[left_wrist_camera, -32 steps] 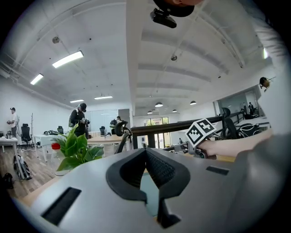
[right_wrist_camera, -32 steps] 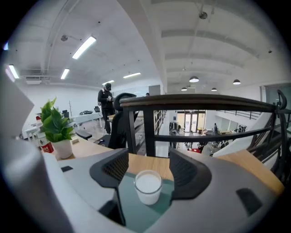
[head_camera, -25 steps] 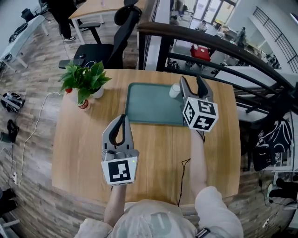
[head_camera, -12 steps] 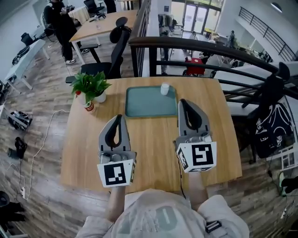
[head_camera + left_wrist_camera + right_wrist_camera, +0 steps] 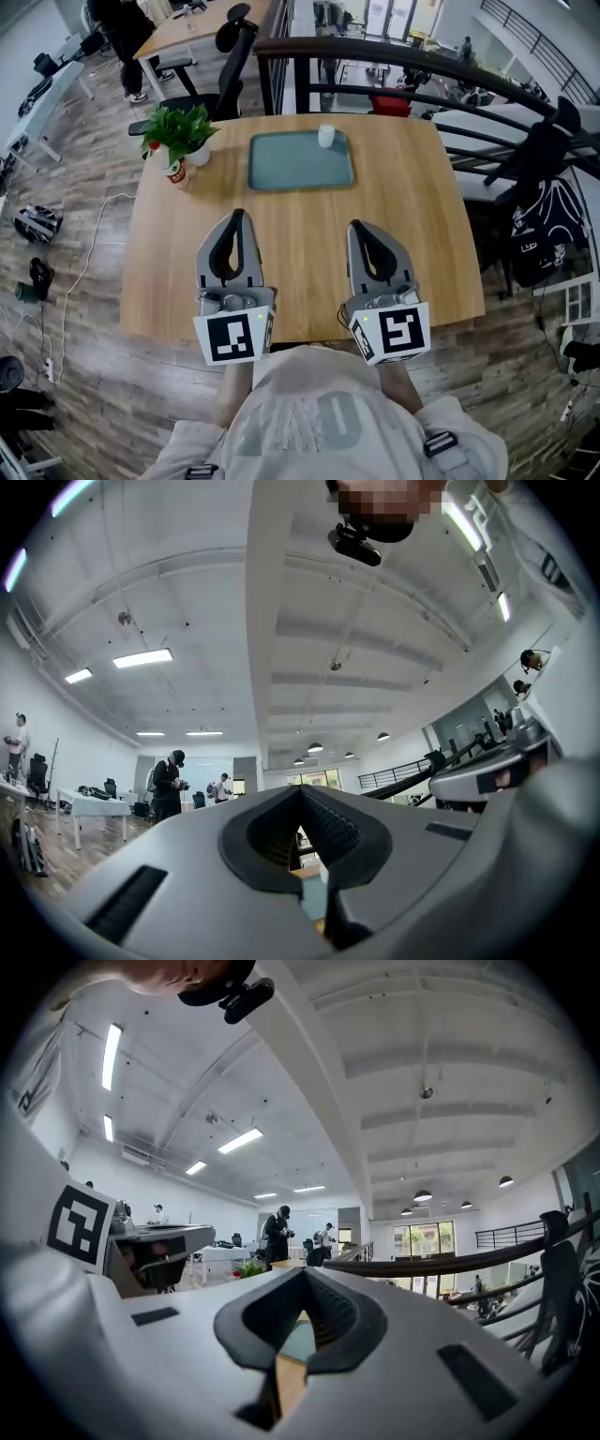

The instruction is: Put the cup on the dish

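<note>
Two closed, empty claws hover over the near worktop (image 5: 441,234): left claw (image 5: 238,217), right claw (image 5: 357,228). The cup (image 5: 326,136) stands on the dish (image 5: 291,169), at its far right edge.

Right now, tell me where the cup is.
In the head view the cup stands at the far right corner of the green dish, on the far side of the table, with the potted plant off to its left.
</note>
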`<state>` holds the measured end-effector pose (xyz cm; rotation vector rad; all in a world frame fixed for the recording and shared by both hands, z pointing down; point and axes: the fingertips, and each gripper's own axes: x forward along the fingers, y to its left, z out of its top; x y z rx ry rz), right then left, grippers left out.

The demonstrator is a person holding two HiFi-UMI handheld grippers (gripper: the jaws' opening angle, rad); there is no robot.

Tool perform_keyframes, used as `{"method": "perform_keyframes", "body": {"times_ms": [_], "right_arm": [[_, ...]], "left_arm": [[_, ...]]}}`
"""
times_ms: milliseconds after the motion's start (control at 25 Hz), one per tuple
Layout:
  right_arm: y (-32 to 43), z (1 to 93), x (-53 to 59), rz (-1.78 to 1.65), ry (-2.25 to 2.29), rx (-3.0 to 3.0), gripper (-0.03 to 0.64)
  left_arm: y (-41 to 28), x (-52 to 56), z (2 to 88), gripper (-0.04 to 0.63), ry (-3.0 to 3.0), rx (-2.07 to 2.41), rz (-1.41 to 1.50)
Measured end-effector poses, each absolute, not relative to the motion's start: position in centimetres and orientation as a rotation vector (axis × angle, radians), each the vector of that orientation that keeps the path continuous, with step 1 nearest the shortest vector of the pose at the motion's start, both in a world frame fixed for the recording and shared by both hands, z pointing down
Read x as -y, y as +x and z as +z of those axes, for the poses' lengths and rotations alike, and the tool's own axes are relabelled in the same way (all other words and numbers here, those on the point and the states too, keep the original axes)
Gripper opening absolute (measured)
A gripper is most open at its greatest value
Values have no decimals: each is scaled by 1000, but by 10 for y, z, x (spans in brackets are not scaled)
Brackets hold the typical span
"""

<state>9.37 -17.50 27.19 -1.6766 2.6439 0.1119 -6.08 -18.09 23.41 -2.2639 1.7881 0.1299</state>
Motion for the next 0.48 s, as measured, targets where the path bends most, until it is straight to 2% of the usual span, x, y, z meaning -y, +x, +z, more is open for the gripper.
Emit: {"method": "perform_keyframes", "body": {"times_ms": [480], "right_arm": [[94,264,184,199,-1668,-2662,18]], "left_arm": [[-51,176,226,6,-2278,-1769,148]]}}
